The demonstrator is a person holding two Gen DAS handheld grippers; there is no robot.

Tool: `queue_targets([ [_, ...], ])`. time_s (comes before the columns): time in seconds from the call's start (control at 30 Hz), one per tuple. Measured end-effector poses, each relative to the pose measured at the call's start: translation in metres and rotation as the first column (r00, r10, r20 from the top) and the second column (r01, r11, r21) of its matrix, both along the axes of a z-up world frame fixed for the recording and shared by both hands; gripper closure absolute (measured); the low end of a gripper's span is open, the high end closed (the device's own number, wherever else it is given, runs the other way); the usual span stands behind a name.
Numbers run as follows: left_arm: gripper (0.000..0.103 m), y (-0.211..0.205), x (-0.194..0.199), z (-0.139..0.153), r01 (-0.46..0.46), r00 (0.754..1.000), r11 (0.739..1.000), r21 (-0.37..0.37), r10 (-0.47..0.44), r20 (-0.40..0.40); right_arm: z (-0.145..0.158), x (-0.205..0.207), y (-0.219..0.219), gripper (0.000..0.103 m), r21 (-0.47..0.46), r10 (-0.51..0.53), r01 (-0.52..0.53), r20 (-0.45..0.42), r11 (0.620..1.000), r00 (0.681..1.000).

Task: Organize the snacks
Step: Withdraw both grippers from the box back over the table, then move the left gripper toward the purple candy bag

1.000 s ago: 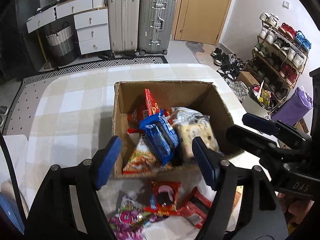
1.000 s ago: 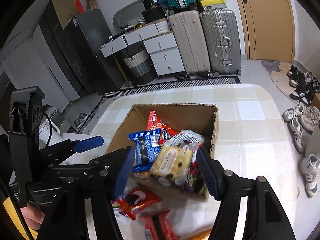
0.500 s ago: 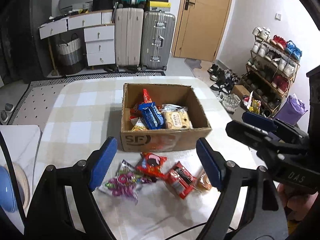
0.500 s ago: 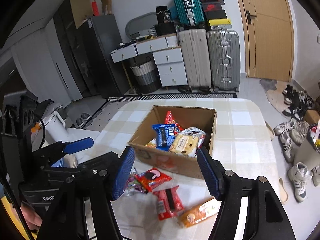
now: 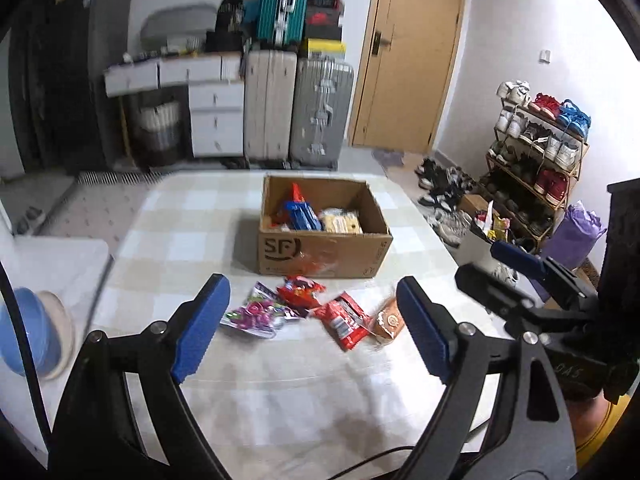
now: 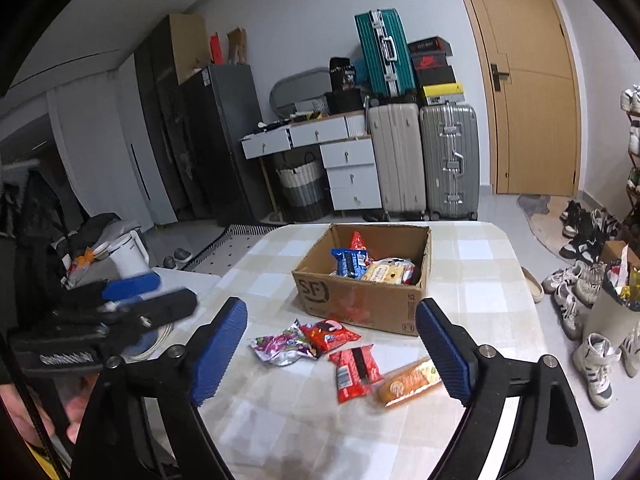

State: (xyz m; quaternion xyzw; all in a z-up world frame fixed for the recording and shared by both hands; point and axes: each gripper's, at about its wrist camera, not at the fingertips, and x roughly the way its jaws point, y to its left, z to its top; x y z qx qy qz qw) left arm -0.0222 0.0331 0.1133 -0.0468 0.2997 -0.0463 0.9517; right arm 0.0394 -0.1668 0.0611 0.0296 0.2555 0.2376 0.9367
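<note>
My left gripper [image 5: 312, 332] hangs above the near part of the worktop [image 5: 168, 248] with its blue pads spread wide and nothing between them; my right gripper [image 6: 332, 354] is just as wide apart and equally empty. Ahead of both sits the cardboard box [image 5: 324, 254], its top open, with "SF" printed in black on the near face; there is smaller print along the right corner that I cannot read. Inside it I see a blue packet [image 6: 350, 262] standing beside a tall red packet [image 6: 358, 240], and next to them a pale yellow biscuit pack [image 6: 384, 272]; their wording is too small to make out. Four snacks lie loose on the checked cloth just in front of the box: a purple foil bag [image 6: 280, 346] overlapping a red bag with a dark round picture [image 6: 330, 332], then a red wrapper with a black stripe [image 6: 356, 370], and touching its right edge an orange biscuit roll [image 6: 408, 382] with a round emblem on its end. None of their lettering is legible to me. Far behind, a shoebox [image 6: 430, 60] in the stack by the teal suitcase [image 6: 382, 54] shows a red swoosh mark, and a pale and a grey suitcase stand upright beside the door.
</note>
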Motion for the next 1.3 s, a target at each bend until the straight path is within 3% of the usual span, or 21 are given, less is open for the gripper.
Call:
queue_targets([
  [0.13, 0.000, 0.000, -0.041, 0.002, 0.005, 0.998, 1.000, -0.017, -0.004, 0.064, -0.010, -0.026, 0.001, 0.011, -0.004, 0.009, -0.009, 0.043, 1.000, 0.999],
  [0.37, 0.000, -0.002, -0.089, -0.019, -0.005, 0.994, 1.000, 0.009, 0.004, 0.107, -0.036, -0.058, 0.000, 0.004, 0.008, -0.002, 0.001, 0.085, 1.000, 0.996],
  [0.5, 0.000, 0.000, -0.072, -0.039, -0.005, 0.997, 1.000, -0.024, 0.007, 0.082, -0.054, -0.055, 0.002, 0.003, -0.003, -0.013, 0.013, 0.078, 1.000, 0.997],
  [0.73, 0.000, -0.002, -0.029, -0.067, -0.013, 0.996, 1.000, 0.024, 0.010, 0.091, -0.082, -0.037, -0.010, 0.003, 0.015, -0.034, 0.034, 0.019, 0.999, 0.999],
  [0.87, 0.000, 0.003, -0.007, -0.084, -0.023, 0.996, 1.000, 0.010, 0.022, 0.085, -0.096, -0.027, -0.014, 0.003, 0.012, -0.036, 0.036, -0.043, 0.999, 0.998],
  [1.0, 0.000, 0.012, 0.013, -0.106, -0.035, 0.999, 0.999, -0.001, 0.035, 0.006, -0.104, -0.025, -0.006, 0.003, -0.068, -0.047, 0.044, -0.045, 0.997, 0.998],
  [1.3, 0.000, 0.024, 0.022, -0.121, -0.056, 0.998, 0.998, -0.021, 0.055, -0.035, -0.114, -0.015, -0.011, 0.003, -0.061, -0.084, 0.078, -0.107, 0.995, 0.991],
])
